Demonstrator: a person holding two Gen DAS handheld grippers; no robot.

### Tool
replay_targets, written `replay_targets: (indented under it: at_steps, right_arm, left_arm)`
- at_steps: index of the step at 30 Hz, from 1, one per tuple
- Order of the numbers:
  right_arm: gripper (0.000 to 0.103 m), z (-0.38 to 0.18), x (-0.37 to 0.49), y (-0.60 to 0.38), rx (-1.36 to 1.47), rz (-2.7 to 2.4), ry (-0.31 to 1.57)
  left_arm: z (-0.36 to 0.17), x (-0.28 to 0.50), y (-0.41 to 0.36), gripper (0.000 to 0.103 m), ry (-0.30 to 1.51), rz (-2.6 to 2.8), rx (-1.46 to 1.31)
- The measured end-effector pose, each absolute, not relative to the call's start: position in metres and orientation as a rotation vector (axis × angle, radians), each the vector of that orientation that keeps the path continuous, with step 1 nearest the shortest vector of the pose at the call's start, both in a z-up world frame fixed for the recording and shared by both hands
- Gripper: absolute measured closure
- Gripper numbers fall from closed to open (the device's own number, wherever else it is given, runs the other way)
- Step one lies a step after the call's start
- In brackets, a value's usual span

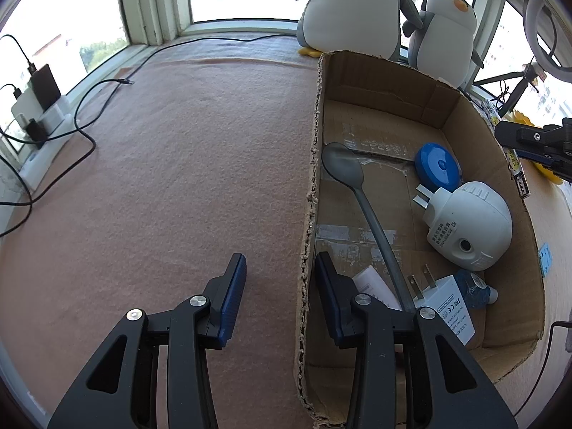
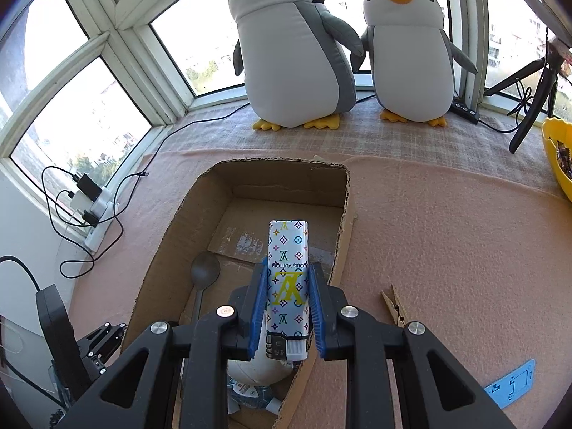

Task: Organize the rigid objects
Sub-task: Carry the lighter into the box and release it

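Two plush penguins (image 2: 296,53) sit by my window, a power strip (image 2: 94,211) with chargers off left, a tripod (image 2: 532,100) and yellow bowl (image 2: 556,157) right, all on a pink blanket (image 2: 447,232).

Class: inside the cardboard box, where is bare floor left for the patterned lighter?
Bare floor lies at the far end of the brown cardboard box, beyond the grey spoon and round blue disc. The near end is crowded: white dome-shaped plug, white charger.
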State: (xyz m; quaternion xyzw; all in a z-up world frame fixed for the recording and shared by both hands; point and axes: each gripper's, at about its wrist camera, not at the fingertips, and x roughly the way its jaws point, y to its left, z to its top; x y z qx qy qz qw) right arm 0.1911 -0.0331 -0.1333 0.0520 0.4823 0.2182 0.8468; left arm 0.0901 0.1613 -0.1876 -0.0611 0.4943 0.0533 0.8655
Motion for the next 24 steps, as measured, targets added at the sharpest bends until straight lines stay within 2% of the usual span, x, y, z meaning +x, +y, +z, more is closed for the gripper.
replay_targets:
  at_steps: [10,11,13,14,24]
  right_arm:
    - [0.082,-0.135,0.195,-0.025,0.057,0.457,1.018]
    - [0.081,-0.135,0.195,-0.025,0.056,0.456,1.018]
    - [0.069,-0.134,0.195,-0.027,0.064,0.453,1.019]
    - [0.067,-0.133,0.196,-0.027,0.067,0.452,1.016]
    - [0.066,-0.125,0.193,-0.038,0.073,0.445,1.001]
  left_arm:
    - [-0.188,0.090,0.161,0.065,1.035,0.112,-0.126]
    - [-0.188,0.090,0.161,0.065,1.035,0.112,-0.126]
    - [-0.187,0.091,0.161,0.065,1.035,0.112,-0.126]
    - [-0.187,0.091,0.161,0.065,1.035,0.113,-0.126]
    - [-0.188,0.092,0.161,0.065,1.034,0.113,-0.122]
